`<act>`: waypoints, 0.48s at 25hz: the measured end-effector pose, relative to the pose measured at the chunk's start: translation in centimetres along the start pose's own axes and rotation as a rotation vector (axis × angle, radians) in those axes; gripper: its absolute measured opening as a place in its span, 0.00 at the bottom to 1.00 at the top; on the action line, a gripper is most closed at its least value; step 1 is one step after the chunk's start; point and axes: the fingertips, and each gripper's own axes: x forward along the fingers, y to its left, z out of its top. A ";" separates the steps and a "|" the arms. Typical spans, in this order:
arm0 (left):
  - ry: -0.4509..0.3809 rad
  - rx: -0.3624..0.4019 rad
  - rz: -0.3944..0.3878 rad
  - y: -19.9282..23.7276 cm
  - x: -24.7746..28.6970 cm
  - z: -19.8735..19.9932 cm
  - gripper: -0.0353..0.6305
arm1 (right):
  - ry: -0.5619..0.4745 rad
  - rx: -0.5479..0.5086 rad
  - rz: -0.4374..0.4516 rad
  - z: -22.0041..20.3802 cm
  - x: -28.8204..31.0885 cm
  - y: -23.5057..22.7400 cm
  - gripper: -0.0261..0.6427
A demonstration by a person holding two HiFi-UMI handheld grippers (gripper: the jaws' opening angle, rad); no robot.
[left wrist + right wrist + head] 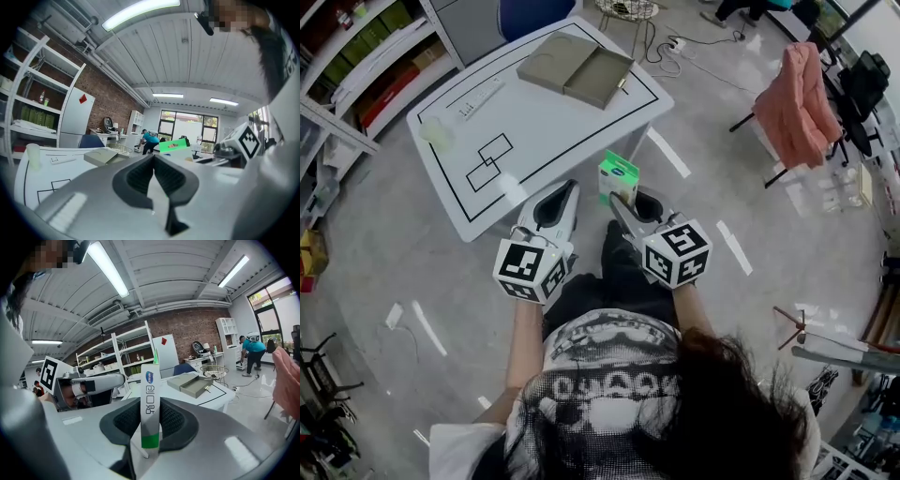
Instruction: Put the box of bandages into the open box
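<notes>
White table [553, 122], open box [577, 67], perhaps concrete floor [384, 244]

Part-hidden box, far details unclear

In the head view, the box of bandages [618, 175] has its lower end hidden behind the right gripper [625, 202], and its print is too small to read. The inside of the open box [577, 67] cannot be made out. A pale thing [438, 131] on the tabletop [544, 131] is blurred.
</notes>
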 end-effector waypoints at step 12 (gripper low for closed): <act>0.037 -0.002 0.060 3.2 6.4 -0.1 0.05 | 0.033 0.013 0.067 1.0 4.7 -5.4 0.18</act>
